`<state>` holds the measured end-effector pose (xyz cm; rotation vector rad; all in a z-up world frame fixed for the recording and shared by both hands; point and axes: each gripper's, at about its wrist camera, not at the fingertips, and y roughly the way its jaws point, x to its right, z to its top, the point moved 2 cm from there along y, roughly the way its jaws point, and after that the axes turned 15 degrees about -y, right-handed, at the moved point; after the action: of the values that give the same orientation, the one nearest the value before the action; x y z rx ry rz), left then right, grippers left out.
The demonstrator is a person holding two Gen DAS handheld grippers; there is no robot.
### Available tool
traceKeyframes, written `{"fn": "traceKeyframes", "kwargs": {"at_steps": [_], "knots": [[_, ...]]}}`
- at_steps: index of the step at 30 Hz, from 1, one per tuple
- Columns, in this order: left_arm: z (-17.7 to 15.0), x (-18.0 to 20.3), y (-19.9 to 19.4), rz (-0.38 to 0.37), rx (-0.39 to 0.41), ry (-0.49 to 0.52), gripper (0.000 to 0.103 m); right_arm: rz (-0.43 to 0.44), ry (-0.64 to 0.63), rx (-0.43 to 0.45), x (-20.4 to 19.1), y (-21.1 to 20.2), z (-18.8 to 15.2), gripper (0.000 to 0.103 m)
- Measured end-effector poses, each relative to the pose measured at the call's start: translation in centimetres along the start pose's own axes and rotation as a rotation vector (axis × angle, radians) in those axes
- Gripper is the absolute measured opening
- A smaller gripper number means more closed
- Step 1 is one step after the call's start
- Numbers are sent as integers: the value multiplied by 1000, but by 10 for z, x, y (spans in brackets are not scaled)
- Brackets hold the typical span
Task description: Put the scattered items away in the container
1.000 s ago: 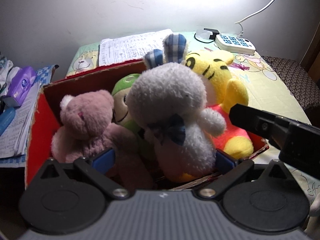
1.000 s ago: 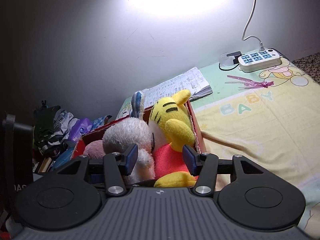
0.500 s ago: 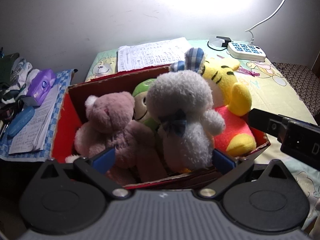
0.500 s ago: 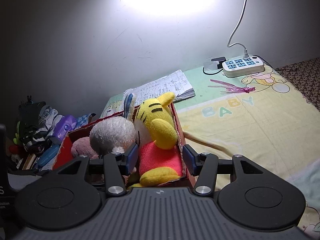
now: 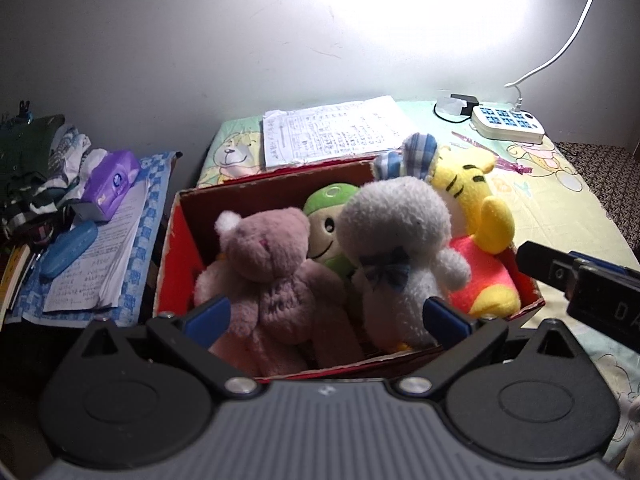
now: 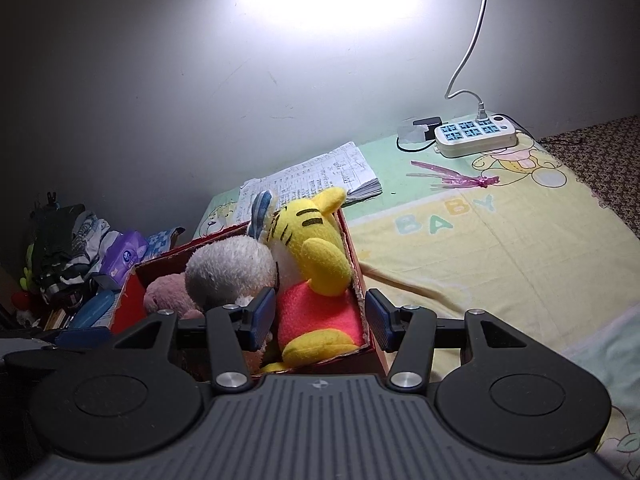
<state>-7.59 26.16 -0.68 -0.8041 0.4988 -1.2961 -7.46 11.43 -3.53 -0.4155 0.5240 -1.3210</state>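
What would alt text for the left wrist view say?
A red cardboard box holds four plush toys: pink bear, green turtle, grey bunny, yellow tiger. The open left gripper is empty in front.

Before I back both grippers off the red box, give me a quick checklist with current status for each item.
1. Left gripper open, holding nothing: ok.
2. Right gripper open, holding nothing: ok.
3. Pink bear, green plush, white plush and yellow tiger inside the red box: ok.
4. Bedsheet free of toys: cannot tell; a pale object shows at the left view's lower right corner.
5. Toys below the rim: not ok, heads stick up.
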Motion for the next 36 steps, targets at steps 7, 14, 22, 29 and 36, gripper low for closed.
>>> {"fn": "traceKeyframes", "kwargs": {"at_steps": [7, 14, 22, 29, 36], "knots": [[-7, -17, 7, 26, -32, -33, 102, 43, 1, -13, -14, 3, -2, 53], [-16, -31, 14, 56, -63, -60, 102, 74, -20, -33, -31, 7, -9, 53], [-21, -31, 15, 47, -82, -58, 102, 95, -19, -33, -37, 7, -14, 53], [-16, -28, 14, 39, -94, -86, 102, 114, -42, -27, -37, 9, -8, 53], [-5, -23, 9, 42, -42, -82, 102, 115, -62, -33, -32, 12, -1, 53]]}}
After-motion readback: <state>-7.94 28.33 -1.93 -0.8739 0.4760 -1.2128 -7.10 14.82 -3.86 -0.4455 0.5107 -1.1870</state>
